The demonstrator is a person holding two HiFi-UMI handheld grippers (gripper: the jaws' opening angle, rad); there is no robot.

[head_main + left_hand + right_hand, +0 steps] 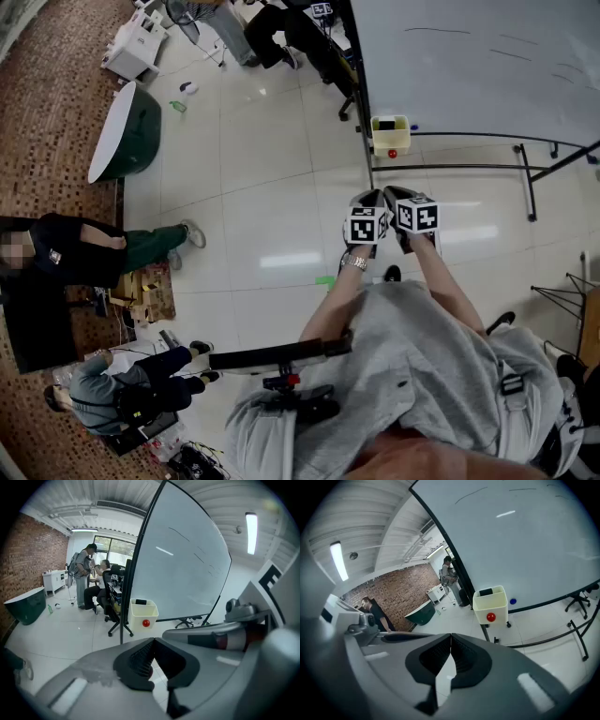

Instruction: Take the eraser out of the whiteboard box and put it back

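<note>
**Cream whiteboard box (143, 615) holds the eraser (139, 603); both grippers clenched and empty**

1. Task item. The eraser is a dark block lying inside the whiteboard box. Only its top shows, at the box's open top. Neither gripper touches it.
2. Box position. The box sits at the lower corner of the whiteboard (469, 66), against the dark upright of the board's stand. A red round knob (146, 623) is on the box's front face. A small blue dot (513, 601) sits on the board just beside the box.
3. Left gripper (153, 641). The jaws are pressed together at the tips, with nothing between the pads. The gripper points towards the box and is well apart from it.
4. Right gripper (450, 637). The jaws are pressed together, with nothing held. It also faces the box from a distance.
5. Relative placement. In the head view the two grippers are side by side, their marker cubes nearly touching, above white floor tiles (272, 187).
</note>
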